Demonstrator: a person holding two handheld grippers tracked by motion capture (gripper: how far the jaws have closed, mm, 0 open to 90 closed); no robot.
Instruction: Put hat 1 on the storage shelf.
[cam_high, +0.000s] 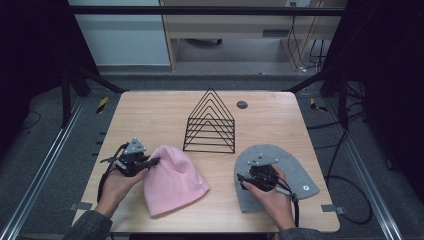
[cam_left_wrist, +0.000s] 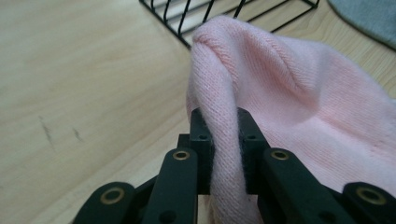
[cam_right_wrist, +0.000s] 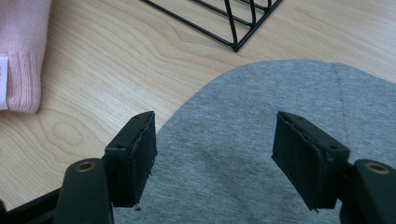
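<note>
A pink knit beanie lies on the front left of the wooden table. My left gripper is shut on a raised fold at its upper left edge; in the left gripper view the pink knit is pinched between the two black jaws of that gripper. A grey beanie lies flat at the front right. My right gripper hovers over its left part, open; in the right gripper view the grey cloth shows below that gripper, between its spread pads.
A black wire rack of triangular frames stands mid-table behind both hats, with its base near the pink fold and a corner near the grey beanie. A small dark disc lies behind it. Cables run along the floor at right.
</note>
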